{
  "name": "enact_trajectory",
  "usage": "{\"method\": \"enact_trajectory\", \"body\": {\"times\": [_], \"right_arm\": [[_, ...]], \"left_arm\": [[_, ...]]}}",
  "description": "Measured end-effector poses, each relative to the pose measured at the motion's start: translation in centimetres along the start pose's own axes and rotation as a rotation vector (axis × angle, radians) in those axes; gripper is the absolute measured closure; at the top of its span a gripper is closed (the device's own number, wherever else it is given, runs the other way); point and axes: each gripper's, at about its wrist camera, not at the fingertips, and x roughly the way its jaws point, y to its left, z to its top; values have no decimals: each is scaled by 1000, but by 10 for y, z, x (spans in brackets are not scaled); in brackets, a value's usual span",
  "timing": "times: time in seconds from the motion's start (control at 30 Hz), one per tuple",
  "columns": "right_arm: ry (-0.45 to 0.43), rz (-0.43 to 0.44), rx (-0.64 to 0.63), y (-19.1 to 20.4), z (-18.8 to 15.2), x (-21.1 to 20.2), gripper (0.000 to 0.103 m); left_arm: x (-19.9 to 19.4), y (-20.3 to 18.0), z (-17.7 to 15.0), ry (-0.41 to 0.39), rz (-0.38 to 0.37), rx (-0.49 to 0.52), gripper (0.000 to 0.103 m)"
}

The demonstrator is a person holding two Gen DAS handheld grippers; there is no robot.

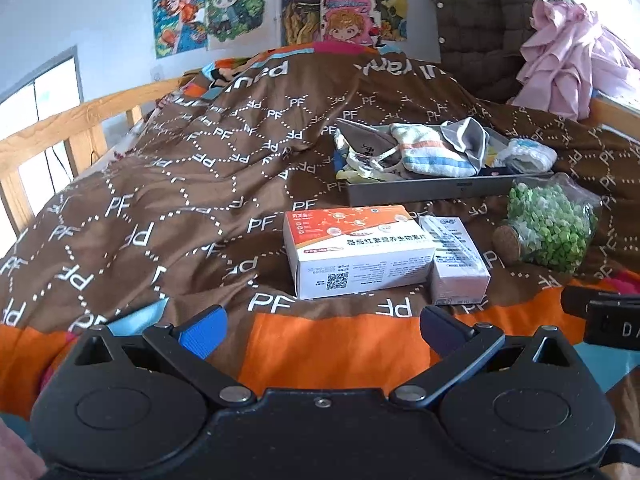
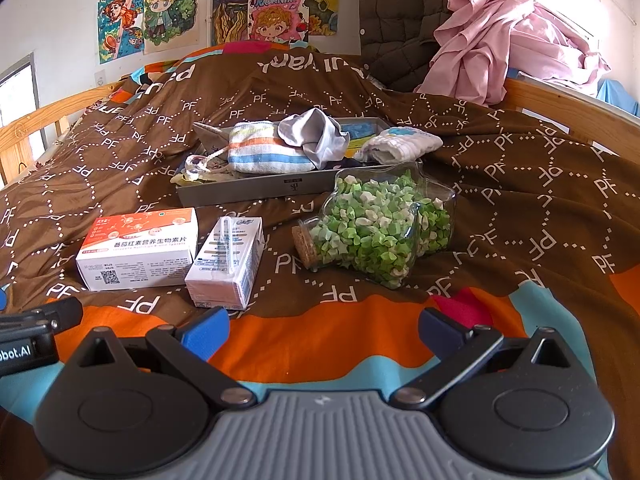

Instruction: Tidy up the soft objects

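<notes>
soft cloths already lie in the grey tray [image 2: 256, 194], boxes and jar before it; both grippers [image 1: 320, 330] [image 2: 322, 330] gape empty, sorting seemingly done or pending.

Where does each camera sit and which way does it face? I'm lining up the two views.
Left wrist: behind the open left claw, low over the quilt, facing the orange box; the right claw's edge shows at far right.
Right wrist: behind the open right claw, facing the jar; the left claw's edge shows at far left.
Shared: the boxes, the jar, the tray of cloths.
</notes>
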Motion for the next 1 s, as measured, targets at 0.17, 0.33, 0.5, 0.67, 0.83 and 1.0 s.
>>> {"method": "enact_trajectory", "body": {"times": [0.17, 0.33, 0.5, 0.67, 0.83, 1.0], "right_arm": [[2, 3, -2, 1, -1, 0, 0], [3, 3, -2, 0, 0, 0, 0], [5, 6, -3, 1, -1, 0, 0], [6, 6, -3, 1, -1, 1, 0], [6, 6, -3, 1, -1, 1, 0], [7, 7, -4, 1, -1, 1, 0]], "left_arm": [[0, 2, 0, 1, -12, -29, 1], [-1, 0, 0, -1, -11, -16, 1], [0, 0, 0, 8, 0, -12, 1], [1, 0, 1, 16, 1, -18, 1], [1, 0, 0, 10, 5, -12, 1], [1, -1, 0, 15, 13, -15, 1]]}}
